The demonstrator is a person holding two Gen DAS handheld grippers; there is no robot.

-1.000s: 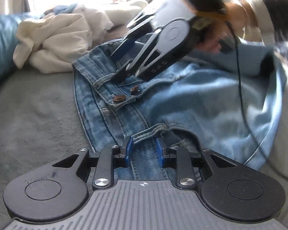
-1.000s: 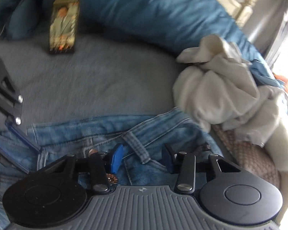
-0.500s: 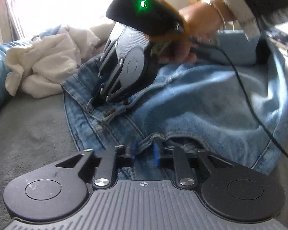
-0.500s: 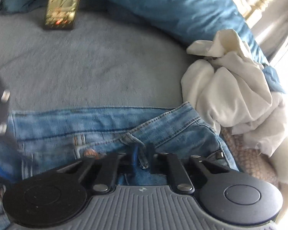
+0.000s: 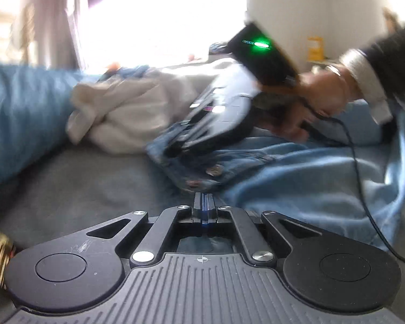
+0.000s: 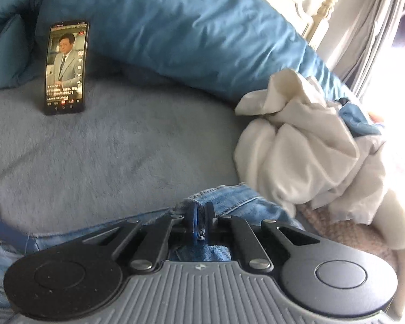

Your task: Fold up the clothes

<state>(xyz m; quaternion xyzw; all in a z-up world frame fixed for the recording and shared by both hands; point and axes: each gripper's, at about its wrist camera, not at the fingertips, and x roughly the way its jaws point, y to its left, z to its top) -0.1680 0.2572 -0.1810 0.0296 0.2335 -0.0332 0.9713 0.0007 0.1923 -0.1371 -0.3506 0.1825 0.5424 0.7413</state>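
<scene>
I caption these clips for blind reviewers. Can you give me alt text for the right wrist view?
The right gripper is shut on the waistband of blue jeans lying on a grey blanket. A crumpled white garment sits to the right, and a lit smartphone leans against a blue duvet behind.

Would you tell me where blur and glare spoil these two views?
Left wrist view: the window is blown out white, and the right gripper with its hand is smeared by motion. Right wrist view: mostly sharp, the phone readable, with glare only at the right edge behind the white clothes.
</scene>
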